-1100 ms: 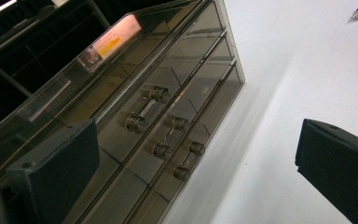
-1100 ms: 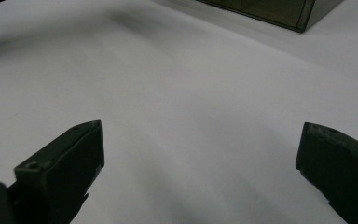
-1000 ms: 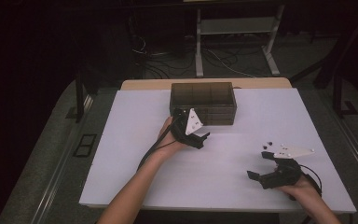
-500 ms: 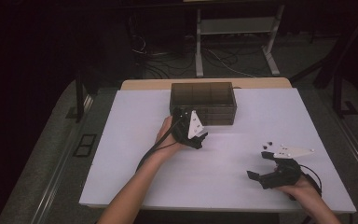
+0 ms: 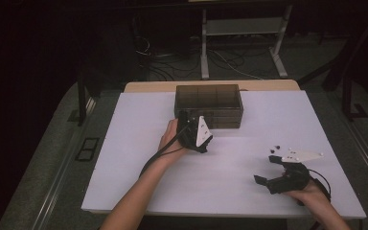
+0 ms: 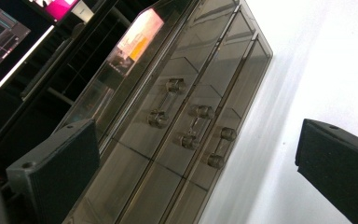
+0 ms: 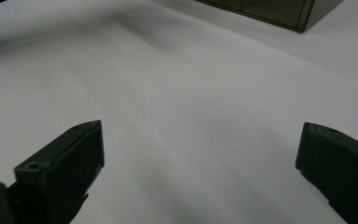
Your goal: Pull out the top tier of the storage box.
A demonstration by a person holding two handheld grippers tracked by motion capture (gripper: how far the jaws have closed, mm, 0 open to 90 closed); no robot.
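A table with a white top [image 5: 139, 182] stands on a grey floor [image 5: 43, 158]. Along its far edge a pale wooden strip [image 5: 148, 86] shows beyond the white. Behind that far edge stands a white metal frame [image 5: 242, 28] with two splayed legs, and loose cables [image 5: 158, 67] lie tangled on the floor to the left of it. Beside the table's left edge a dark rectangular plate [image 5: 87, 148] is set in the floor. Near the far left corner rises a dark post [image 5: 81, 100], and another post with a flat foot [image 5: 350, 96] stands off the far right corner. In the left gripper view, a lit screen [image 6: 2, 35] and a magenta one [image 6: 56, 7] glow in the dark background
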